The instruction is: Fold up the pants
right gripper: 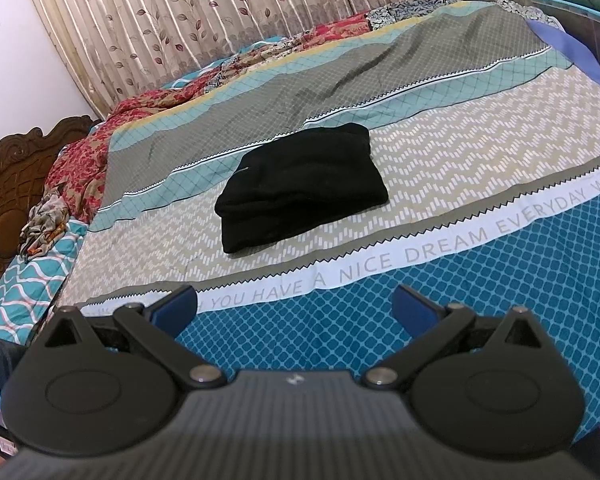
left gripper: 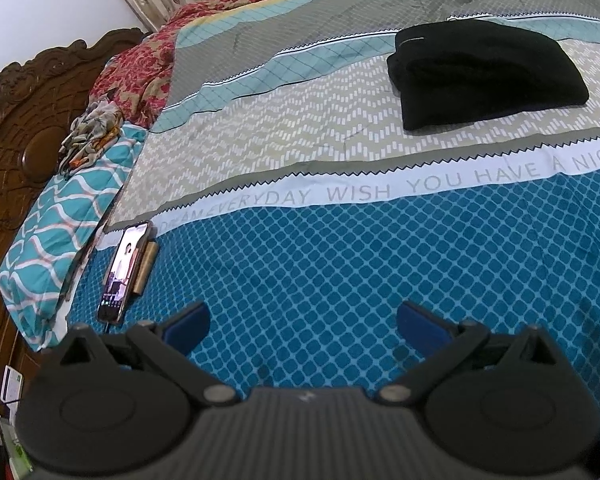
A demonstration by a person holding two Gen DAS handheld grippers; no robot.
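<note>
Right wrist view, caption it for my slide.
Folded black pants lie on the patterned bedsheet, open right gripper apart.

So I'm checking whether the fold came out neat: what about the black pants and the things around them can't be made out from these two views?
- Black pants: underside and inner layers hidden by the top fold in both views; the fabric is too dark to show seams.
- Small pale mark on the pants: too small to read.
- Phone, left wrist view: screen content too small.
- Bedsheet lettering: cut off by the right gripper.
</note>
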